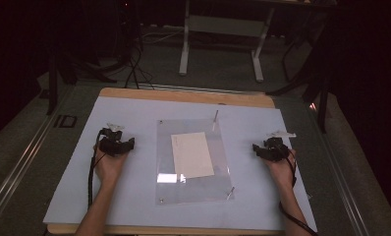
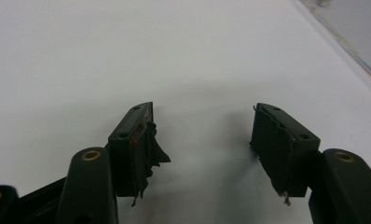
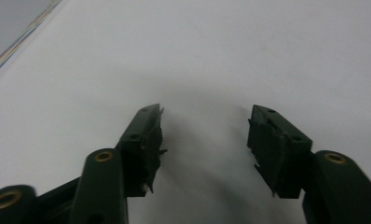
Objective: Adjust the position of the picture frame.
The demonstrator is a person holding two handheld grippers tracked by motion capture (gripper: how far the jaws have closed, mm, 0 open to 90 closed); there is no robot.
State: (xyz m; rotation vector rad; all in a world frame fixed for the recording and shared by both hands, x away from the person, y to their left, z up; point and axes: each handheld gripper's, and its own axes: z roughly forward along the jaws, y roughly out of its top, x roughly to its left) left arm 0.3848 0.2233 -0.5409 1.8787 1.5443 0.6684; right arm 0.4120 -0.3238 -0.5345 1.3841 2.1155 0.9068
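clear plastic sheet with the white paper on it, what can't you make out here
- Clear plastic sheet, high view: the small fasteners at its corners are too small to identify.
- White paper, high view: any print is too small and glare-washed to read.
- Clear plastic sheet edge, left gripper view: cut off by the picture's edge and blurred.
- Left gripper and right gripper: jaws open over the bare white table cover.

Wooden table (image 1: 183,95) bears white board (image 1: 125,113) (clear sheet (image 1: 166,191) atop).
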